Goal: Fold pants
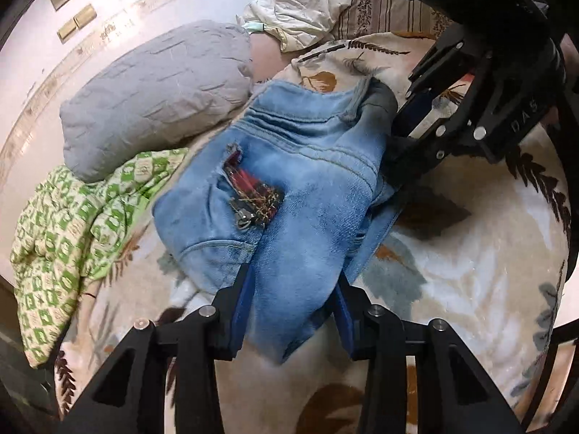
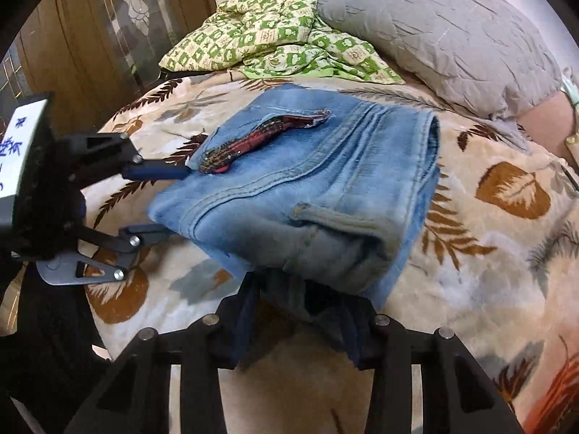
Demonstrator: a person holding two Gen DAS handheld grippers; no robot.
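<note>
Light blue jeans (image 1: 307, 166) lie folded in a thick stack on the leaf-patterned blanket (image 1: 452, 289), with a red patterned patch (image 1: 253, 191) on top. They also show in the right wrist view (image 2: 307, 188). My left gripper (image 1: 293, 296) is open, its blue-padded fingers either side of the near end of the stack. In the right wrist view it (image 2: 173, 202) comes in from the left at the stack's edge. My right gripper (image 2: 300, 307) is open with the stack's near corner between its fingers. In the left wrist view it (image 1: 394, 144) sits at the stack's far right side.
A grey pillow (image 1: 155, 97) and a green checked quilt (image 1: 72, 231) lie beyond the jeans on the bed. A crumpled white cloth (image 1: 300, 11) lies further back. A wooden wardrobe (image 2: 90, 36) stands beside the bed.
</note>
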